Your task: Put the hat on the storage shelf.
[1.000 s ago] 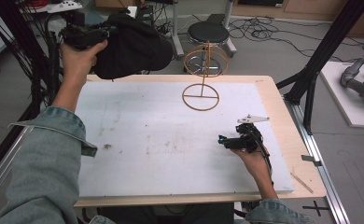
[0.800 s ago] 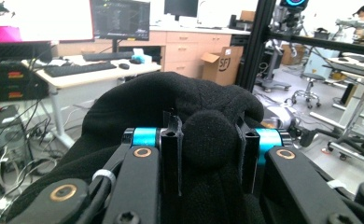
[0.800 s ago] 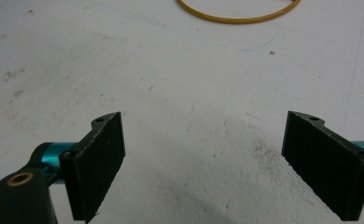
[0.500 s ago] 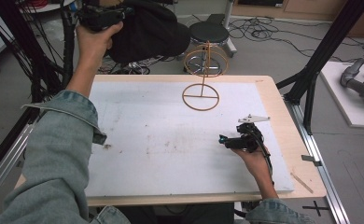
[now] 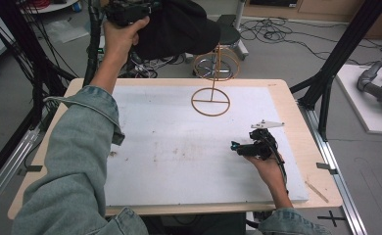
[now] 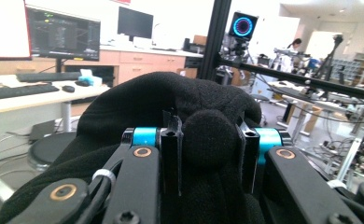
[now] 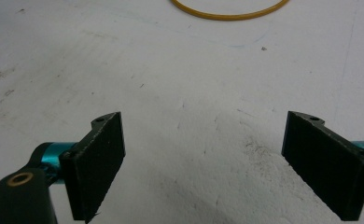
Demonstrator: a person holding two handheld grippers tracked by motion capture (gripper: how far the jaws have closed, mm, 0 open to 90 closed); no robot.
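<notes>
A gold wire stand (image 5: 212,83), with a ring base and a ring on top of its post, rises at the table's far middle. My left gripper (image 5: 125,10) is held high beyond the far left edge, shut on a black fabric hat (image 5: 179,29) that hangs just left of the stand's top. In the left gripper view, a fold of the hat (image 6: 171,98) is pinched in the left gripper (image 6: 208,135). My right gripper (image 5: 238,147) rests on the white board (image 5: 169,147) at the right. The right gripper (image 7: 208,158) is open with nothing between its jaws, and the stand's base ring (image 7: 227,16) lies ahead of it.
Black frame posts (image 5: 346,44) stand at the table's far corners. A stool (image 5: 230,34) and floor cables sit behind the table. A thin wooden stick (image 5: 317,192) lies near the right edge. A grey machine (image 5: 380,88) rests on a white platform at the right.
My left hand has carried the black hat rightward and higher, bringing it up beside the stand's top. The right gripper has stayed still on the board.
</notes>
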